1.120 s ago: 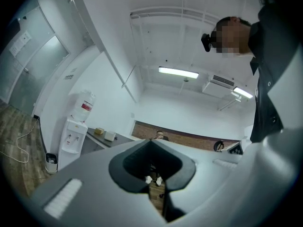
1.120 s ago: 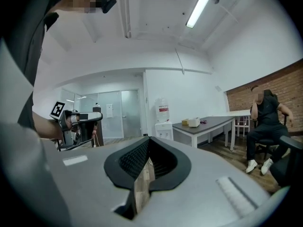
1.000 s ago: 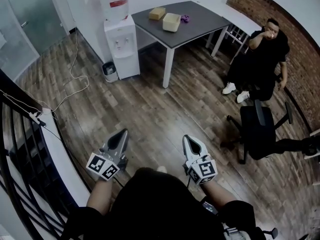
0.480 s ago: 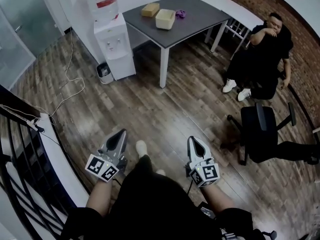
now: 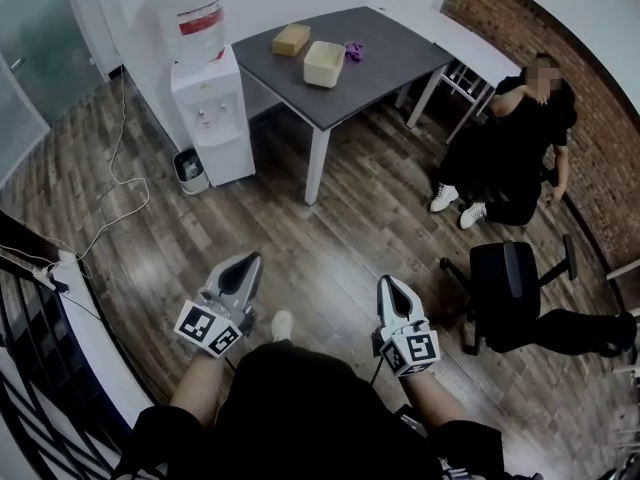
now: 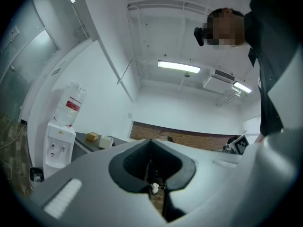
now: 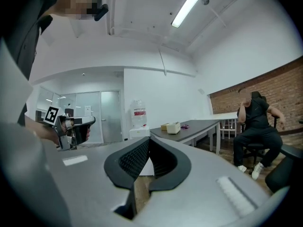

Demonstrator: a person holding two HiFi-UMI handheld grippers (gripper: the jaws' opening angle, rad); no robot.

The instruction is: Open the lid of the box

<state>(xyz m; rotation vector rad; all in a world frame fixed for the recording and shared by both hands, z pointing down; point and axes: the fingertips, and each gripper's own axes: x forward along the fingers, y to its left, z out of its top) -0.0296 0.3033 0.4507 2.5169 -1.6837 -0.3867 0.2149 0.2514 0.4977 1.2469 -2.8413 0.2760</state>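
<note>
Wood floor [image 5: 300,218] fills most of the head view. Grey desk [image 5: 400,53] stands at the far side, with the dispenser [image 5: 205,118] just beside its left end. Left gripper [image 5: 248,261] and right gripper [image 5: 389,284] are held low in front of the body, well apart from the desk. On both, the fingers are together with nothing between them. Box [image 5: 324,63], cream, sits on the left part of the desk, near a tan block [image 5: 291,39].

Step in hand, as judged: approach. To do it well:
- close in and square up to the desk;
- part one gripper's fingers before reaching the lid edge;
- steady the base with the other gripper;
- lift slowly so the box does not slide.

Box is upright, lid on top. Long axis seems to run away from the person. Which side opens is too small to tell.
</note>
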